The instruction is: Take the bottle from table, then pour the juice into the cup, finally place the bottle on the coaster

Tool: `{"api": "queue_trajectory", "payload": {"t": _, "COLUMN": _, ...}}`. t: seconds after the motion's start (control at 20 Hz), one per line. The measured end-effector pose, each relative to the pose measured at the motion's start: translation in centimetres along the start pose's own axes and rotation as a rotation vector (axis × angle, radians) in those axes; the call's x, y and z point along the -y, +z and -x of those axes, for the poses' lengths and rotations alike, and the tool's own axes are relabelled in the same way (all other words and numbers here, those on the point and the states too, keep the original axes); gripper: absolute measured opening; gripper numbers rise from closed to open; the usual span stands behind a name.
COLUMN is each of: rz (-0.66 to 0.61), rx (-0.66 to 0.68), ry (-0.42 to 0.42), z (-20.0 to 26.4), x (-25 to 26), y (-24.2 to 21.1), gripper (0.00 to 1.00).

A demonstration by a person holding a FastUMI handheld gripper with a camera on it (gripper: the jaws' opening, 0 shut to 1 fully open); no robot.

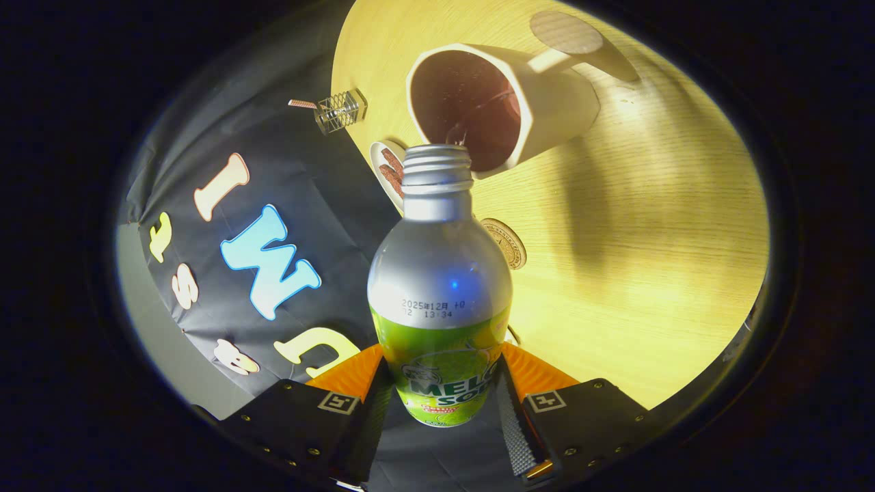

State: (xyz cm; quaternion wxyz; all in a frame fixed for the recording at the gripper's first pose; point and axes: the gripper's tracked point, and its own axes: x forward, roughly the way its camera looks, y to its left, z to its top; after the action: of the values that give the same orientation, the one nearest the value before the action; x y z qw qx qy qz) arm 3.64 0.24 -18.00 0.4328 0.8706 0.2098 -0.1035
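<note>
1. Bottle (439, 287): held between the fingers of the tongs (441, 400), tipped over so its open threaded neck points at the cup mouth. Cap off. Neck sits just short of the cup rim, over the desk (649, 260).
2. Tongs: closed down to bottle width, both fingers pressed on the lower labelled part of the body, one each side. Grip looks firm; no gap seen at either pad.
3. Step in hand (judgement): pour phase. Bottle already off the desk, tilt well along. Can't tell whether liquid is running at this instant.
4. Cup (502, 106): pale mug w/ handle, inside dark and wet-looking w/ small specks; a thin glint near the lower rim could be a stream or a reflection, unclear.
5. Next move calls for: keep neck over the cup mouth, hold tilt till done, then right the bottle and carry to the coaster (504, 242), the round embossed disc on the desk just beyond the bottle's shoulder, near the desk's edge by the cloth wall.
6. Materials: bottle is brushed metal, smooth, rounded shoulder, glossy green wrap below. Cup glazed ceramic, faceted rim. Desk light wood grain, matte.
7. Also near that desk edge: small dish (387, 171) w/ brown strips, wire-cage item (340, 109).
</note>
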Motion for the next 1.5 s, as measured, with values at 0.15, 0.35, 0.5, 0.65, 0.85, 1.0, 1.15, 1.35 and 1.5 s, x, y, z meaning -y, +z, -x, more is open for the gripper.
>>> {"api": "queue_trajectory", "payload": {"t": 0.15, "rz": -0.026, "rx": 0.001, "ry": 0.007, "z": 0.1, "x": -0.4, "y": -0.3, "gripper": 0.74}}
{"api": "queue_trajectory", "payload": {"t": 0.35, "rz": -0.040, "rx": -0.004, "ry": 0.013, "z": 0.0, "x": -0.8, "y": -0.5, "gripper": 0.74}}
{"api": "queue_trajectory", "payload": {"t": 0.5, "rz": -0.041, "rx": -0.008, "ry": 0.011, "z": 0.1, "x": -0.7, "y": -0.5, "gripper": 0.74}}
{"api": "queue_trajectory", "payload": {"t": 0.65, "rz": -0.048, "rx": -0.008, "ry": 0.012, "z": 0.4, "x": -0.9, "y": -0.6, "gripper": 0.74}}
{"api": "queue_trajectory", "payload": {"t": 0.85, "rz": -0.045, "rx": 0.000, "ry": 0.015, "z": 0.6, "x": -0.8, "y": -0.4, "gripper": 0.74}}
{"api": "queue_trajectory", "payload": {"t": 1.0, "rz": -0.039, "rx": 0.005, "ry": 0.012, "z": 0.6, "x": -0.6, "y": -0.3, "gripper": 0.74}}
{"api": "queue_trajectory", "payload": {"t": 1.15, "rz": -0.020, "rx": 0.026, "ry": 0.003, "z": 0.9, "x": -0.4, "y": 0.3, "gripper": 0.74}}
{"api": "queue_trajectory", "payload": {"t": 1.35, "rz": 0.032, "rx": 0.051, "ry": -0.009, "z": 0.6, "x": 0.5, "y": 0.9, "gripper": 0.74}}
{"api": "queue_trajectory", "payload": {"t": 1.5, "rz": 0.122, "rx": 0.072, "ry": -0.046, "z": 0.3, "x": 2.0, "y": 1.3, "gripper": 0.74}}
